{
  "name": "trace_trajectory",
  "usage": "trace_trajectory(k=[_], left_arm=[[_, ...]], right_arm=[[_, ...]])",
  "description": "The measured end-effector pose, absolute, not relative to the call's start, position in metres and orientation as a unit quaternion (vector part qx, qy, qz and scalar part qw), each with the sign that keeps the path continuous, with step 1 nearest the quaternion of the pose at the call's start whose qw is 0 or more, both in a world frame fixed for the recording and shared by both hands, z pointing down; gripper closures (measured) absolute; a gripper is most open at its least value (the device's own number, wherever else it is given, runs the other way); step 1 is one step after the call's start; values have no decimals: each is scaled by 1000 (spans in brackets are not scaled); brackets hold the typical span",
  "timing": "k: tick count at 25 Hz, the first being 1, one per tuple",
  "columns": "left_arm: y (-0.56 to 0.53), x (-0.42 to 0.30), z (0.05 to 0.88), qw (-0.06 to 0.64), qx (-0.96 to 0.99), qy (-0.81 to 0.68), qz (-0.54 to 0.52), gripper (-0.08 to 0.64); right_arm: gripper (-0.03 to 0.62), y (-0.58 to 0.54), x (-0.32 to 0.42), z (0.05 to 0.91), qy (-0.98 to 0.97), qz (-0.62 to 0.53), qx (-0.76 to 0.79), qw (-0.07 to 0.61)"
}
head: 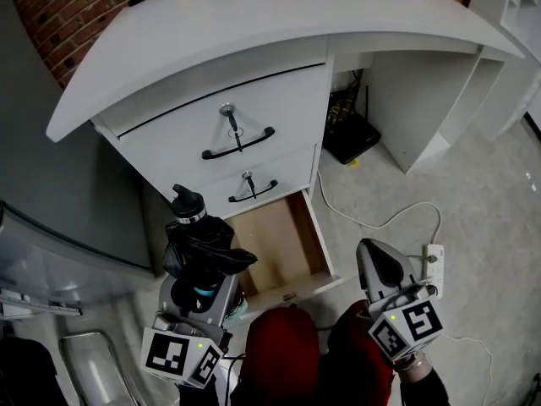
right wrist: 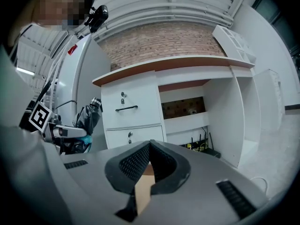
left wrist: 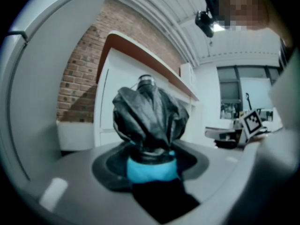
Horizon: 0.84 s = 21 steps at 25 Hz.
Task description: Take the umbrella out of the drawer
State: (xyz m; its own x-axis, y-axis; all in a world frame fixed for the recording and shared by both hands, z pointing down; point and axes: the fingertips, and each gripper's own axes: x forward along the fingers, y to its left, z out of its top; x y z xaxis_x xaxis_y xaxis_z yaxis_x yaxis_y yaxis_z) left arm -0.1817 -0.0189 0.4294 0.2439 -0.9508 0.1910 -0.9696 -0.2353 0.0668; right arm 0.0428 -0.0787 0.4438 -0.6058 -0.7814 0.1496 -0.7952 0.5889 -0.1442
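Our left tongs [head: 201,284] pinch the black umbrella [head: 203,242] beside the open drawer [head: 319,237]; our right tongs [head: 368,256] are pressed together.

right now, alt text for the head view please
The left tool grips a black folded umbrella beside the open bottom drawer of a white desk. The right tool, shut and empty, hangs at lower right.
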Motion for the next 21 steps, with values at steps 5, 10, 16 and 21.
trace_trajectory(k=[5, 10, 16, 21], left_arm=[[-10, -193, 427, 87, 777, -621, 47, 324], [-6, -199, 426, 88, 772, -628, 40, 324], [1, -204, 431, 92, 769, -632, 41, 324], [2, -203, 434, 96, 770, -630, 39, 324]], right_arm=[[595, -74, 38, 442, -893, 95, 438, 34], [595, -74, 37, 442, -894, 96, 437, 30], [595, -70, 34, 446, -896, 96, 433, 31], [595, -71, 37, 444, -896, 94, 432, 24]])
